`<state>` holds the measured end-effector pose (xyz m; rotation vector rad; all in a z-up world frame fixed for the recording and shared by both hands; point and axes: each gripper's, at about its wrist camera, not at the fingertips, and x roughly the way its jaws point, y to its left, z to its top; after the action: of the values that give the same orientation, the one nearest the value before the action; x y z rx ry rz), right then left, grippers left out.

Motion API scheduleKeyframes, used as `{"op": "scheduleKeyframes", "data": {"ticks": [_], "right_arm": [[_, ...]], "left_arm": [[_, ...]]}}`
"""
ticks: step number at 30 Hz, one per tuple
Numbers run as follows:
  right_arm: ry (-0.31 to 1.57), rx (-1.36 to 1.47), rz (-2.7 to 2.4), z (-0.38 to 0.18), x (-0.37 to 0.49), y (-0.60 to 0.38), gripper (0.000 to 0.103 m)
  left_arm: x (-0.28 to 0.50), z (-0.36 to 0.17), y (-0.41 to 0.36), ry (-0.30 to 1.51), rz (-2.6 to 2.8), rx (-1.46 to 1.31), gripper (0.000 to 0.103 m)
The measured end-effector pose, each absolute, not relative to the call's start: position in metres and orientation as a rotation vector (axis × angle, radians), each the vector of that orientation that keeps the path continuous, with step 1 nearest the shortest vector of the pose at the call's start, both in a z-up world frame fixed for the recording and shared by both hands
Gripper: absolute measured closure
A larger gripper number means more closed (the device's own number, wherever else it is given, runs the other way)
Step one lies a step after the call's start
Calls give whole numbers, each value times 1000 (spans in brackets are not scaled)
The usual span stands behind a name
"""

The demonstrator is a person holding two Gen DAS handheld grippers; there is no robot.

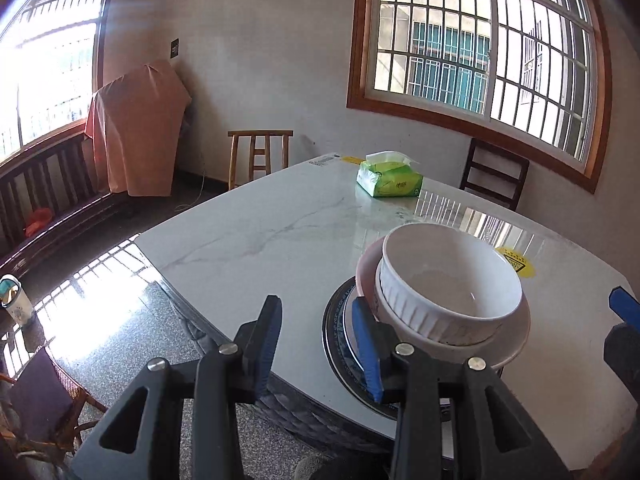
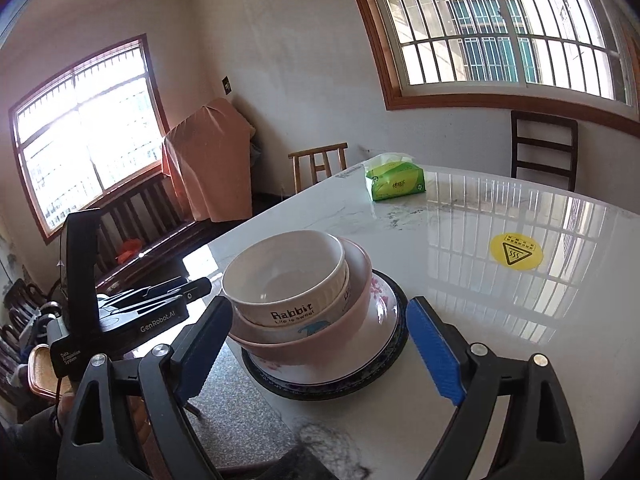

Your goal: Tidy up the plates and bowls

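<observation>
A stack of dishes stands near the table's front edge. A white ribbed bowl [image 1: 448, 284] [image 2: 286, 276] marked "Rabbit" sits on top, inside a pink bowl [image 1: 368, 268] [image 2: 356, 284]. Under them lie a white floral plate [image 2: 376, 328] and a dark blue-rimmed plate [image 1: 336, 320] [image 2: 396, 344]. My left gripper [image 1: 316, 344] is open and empty just left of the stack, its right finger beside the plates. My right gripper [image 2: 316, 348] is open and empty, its fingers spread on either side of the stack's near side. It also shows at the right edge of the left wrist view [image 1: 624, 320].
The marble table [image 1: 280, 232] [image 2: 500, 320] carries a green tissue pack [image 1: 390, 180] [image 2: 396, 182] at the far side and a yellow warning sticker [image 1: 516, 264] [image 2: 516, 256]. Wooden chairs [image 1: 260, 156] [image 2: 544, 148] stand around it. A bench [image 1: 48, 192] lines the left wall.
</observation>
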<state>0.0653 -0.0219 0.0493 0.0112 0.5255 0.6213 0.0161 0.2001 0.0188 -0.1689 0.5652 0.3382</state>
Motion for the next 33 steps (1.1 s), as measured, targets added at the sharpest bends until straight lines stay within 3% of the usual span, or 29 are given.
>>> {"op": "scheduleKeyframes", "data": {"ticks": [1, 5, 8, 19, 25, 33], "right_arm": [[498, -2, 616, 50, 61, -21, 1], [457, -53, 579, 50, 46, -18, 0], [437, -36, 564, 53, 40, -24, 0], [284, -74, 464, 62, 7, -37, 0], [183, -70, 414, 66, -15, -49, 0], [236, -60, 424, 58, -11, -55, 0]], "left_arm": [[14, 20, 195, 551, 339, -158, 66], [-2, 30, 176, 495, 346, -108, 62], [-10, 38, 160, 472, 359, -62, 51], [-29, 51, 130, 442, 327, -27, 48], [-36, 59, 118, 415, 299, 10, 31], [-39, 62, 110, 429, 268, 20, 31]]}}
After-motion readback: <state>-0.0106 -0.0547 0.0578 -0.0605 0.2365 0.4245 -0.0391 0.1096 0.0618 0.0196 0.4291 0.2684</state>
